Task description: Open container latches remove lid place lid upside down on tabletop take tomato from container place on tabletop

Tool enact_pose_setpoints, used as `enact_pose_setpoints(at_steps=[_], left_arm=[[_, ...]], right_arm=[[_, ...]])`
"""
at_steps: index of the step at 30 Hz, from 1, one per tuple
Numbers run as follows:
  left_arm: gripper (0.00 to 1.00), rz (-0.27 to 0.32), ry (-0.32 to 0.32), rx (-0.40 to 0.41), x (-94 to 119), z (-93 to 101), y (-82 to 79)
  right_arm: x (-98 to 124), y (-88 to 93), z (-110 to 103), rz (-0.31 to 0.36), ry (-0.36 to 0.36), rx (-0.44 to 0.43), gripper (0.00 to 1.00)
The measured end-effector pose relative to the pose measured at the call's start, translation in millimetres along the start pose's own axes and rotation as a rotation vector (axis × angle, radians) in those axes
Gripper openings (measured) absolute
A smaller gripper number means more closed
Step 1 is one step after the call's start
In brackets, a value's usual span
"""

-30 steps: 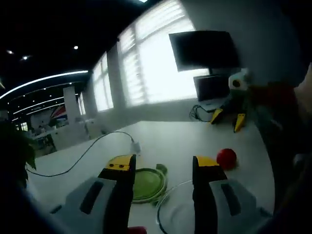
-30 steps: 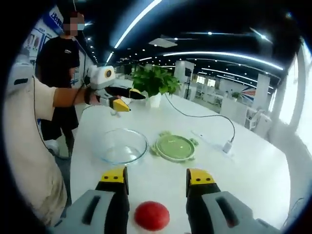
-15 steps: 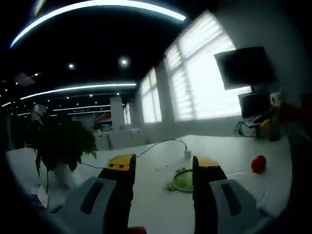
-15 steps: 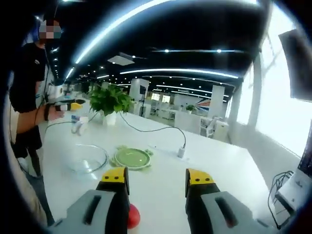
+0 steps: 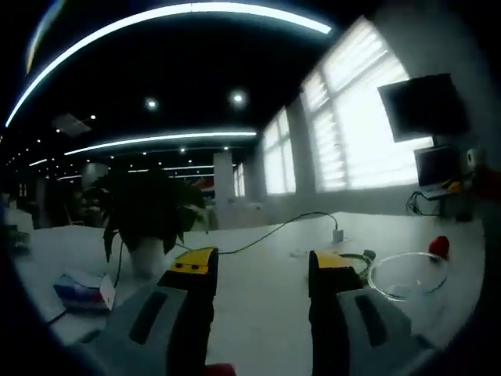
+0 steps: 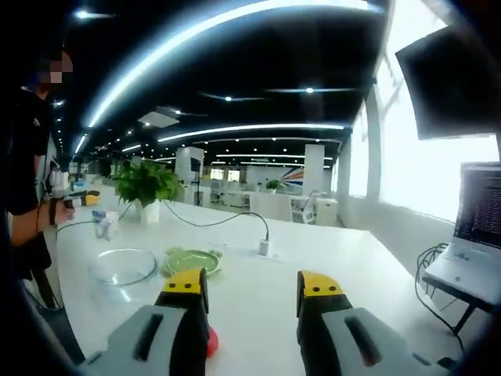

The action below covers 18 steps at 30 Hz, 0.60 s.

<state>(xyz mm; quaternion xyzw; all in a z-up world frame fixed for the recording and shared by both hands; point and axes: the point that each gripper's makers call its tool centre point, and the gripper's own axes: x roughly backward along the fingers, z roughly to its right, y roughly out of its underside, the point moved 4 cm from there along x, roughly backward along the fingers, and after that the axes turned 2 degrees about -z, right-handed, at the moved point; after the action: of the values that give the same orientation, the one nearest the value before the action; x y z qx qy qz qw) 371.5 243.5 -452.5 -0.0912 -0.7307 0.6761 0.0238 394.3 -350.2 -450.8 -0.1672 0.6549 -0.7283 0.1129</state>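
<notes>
- Compared with half a second before: both views swung round and levelled toward the room, a shift of the cameras; container, lid and tomato lying on the tabletop in the same arrangement as before.
- Left gripper (image 5: 261, 266): jaws parted, yellow-tipped, nothing between them, touching nothing, held above the white tabletop (image 5: 258, 309).
- Right gripper (image 6: 252, 288): jaws likewise spread apart and empty, clear of the tabletop (image 6: 258, 298).
- Tomato (image 6: 211, 342): red, resting on the tabletop, partly hidden behind the right gripper's left jaw, not grasped; in the left gripper view, tomato (image 5: 440, 247) just beyond the far rim of the container.
- Container (image 5: 408, 275): clear glass bowl, open, upright on the tabletop; same container (image 6: 124, 265) at the left of the right gripper view.
- Lid (image 6: 192, 261): green, flat on the tabletop just beside the container; in the left gripper view, lid (image 5: 357, 258) partly hidden behind the left gripper's right jaw.
- Potted plant (image 5: 145, 215), white cable (image 5: 270, 233) and a small packet (image 5: 82, 291) on the tabletop, well apart from the container.
- Left gripper also visible in a person's hand at far left of the right gripper view (image 6: 84, 197).
</notes>
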Motion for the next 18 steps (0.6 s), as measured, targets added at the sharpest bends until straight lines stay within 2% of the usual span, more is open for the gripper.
enact_pose_setpoints(at_steps=[3, 10, 18], left_arm=[[0.38, -0.002, -0.013, 0.018, 4.1, -4.5, 5.1], [0.38, -0.01, -0.021, 0.027, 13.2, -7.0, 12.3], [0.38, -0.014, -0.039, 0.048, 19.5, -11.1, 20.8]], right_arm=[[5.6, 0.4, 3.8, 0.011, 0.032, -0.012, 0.4], [12.4, 2.9, 3.7, 0.024, 0.047, -0.032, 0.4], [20.8, 13.4, 8.8, 0.039, 0.096, -0.059, 0.4]])
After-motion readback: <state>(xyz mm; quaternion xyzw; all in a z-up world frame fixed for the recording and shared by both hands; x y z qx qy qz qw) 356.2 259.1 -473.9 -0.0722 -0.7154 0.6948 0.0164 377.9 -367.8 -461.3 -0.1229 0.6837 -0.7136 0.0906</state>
